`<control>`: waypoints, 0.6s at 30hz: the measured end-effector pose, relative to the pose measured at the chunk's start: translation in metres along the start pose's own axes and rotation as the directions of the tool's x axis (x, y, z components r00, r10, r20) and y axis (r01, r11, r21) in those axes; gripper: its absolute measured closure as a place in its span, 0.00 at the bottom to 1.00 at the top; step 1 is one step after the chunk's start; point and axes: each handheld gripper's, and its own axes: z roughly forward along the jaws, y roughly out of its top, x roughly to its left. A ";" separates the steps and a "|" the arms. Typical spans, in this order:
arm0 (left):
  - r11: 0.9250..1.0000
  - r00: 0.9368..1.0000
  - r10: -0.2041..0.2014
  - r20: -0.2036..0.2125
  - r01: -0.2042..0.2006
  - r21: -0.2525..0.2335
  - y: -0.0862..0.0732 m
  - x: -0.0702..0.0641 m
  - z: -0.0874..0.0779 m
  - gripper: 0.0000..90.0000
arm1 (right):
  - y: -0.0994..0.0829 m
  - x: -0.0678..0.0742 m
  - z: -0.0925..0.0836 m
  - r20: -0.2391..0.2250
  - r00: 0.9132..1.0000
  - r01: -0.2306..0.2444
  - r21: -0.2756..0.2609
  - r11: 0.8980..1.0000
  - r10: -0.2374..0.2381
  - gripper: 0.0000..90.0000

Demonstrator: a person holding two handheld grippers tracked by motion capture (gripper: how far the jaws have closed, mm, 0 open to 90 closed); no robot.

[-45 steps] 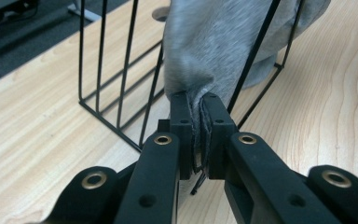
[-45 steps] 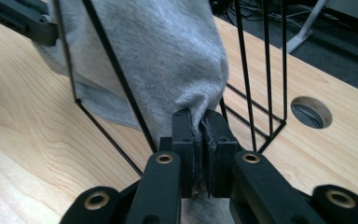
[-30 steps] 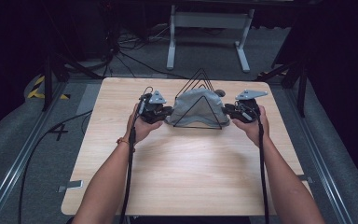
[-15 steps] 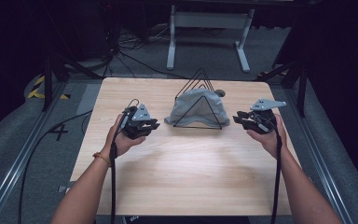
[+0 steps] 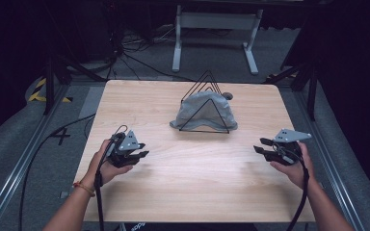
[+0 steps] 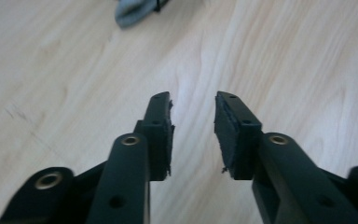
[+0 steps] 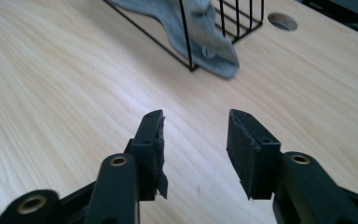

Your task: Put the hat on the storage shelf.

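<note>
High view: a grey cloth (image 5: 203,115) drapes the black wire rack (image 5: 205,103) at the counter's (image 5: 192,187) far centre, well apart from both claws. Left gripper view: left claw (image 6: 193,100) narrowly parted, empty. Right gripper view: right claw (image 7: 196,119) likewise gapped and empty; any regrasp is best made at the cloth's 2 free corners.

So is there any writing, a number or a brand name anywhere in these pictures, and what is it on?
"4": a dark mark that reads like this digit, on the grey floor left of the table.
White lettering on a dark thing at the table's near edge: too small and blurred to read.
Nothing readable on the grey cloth, the black wire rack, the left gripper or the right gripper.
</note>
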 end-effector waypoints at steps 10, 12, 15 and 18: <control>0.997 0.995 -0.077 0.059 0.076 0.019 -0.046 -0.006 -0.002 0.41 | -0.054 0.011 -0.005 -0.009 1.000 -0.029 0.071 0.997 0.030 0.39; 0.995 0.993 -0.097 0.068 0.095 0.023 -0.054 -0.007 0.000 0.37 | -0.062 0.010 -0.005 -0.018 0.998 -0.054 0.077 0.996 0.056 0.35; 0.992 0.989 -0.129 0.075 0.127 0.024 -0.067 -0.008 0.003 0.31 | -0.075 0.010 -0.004 -0.021 0.994 -0.106 0.095 0.990 0.108 0.33; 0.988 0.984 -0.154 0.085 0.156 -0.010 -0.075 -0.007 0.001 0.29 | -0.081 0.009 -0.005 -0.023 0.991 -0.126 0.091 0.988 0.129 0.31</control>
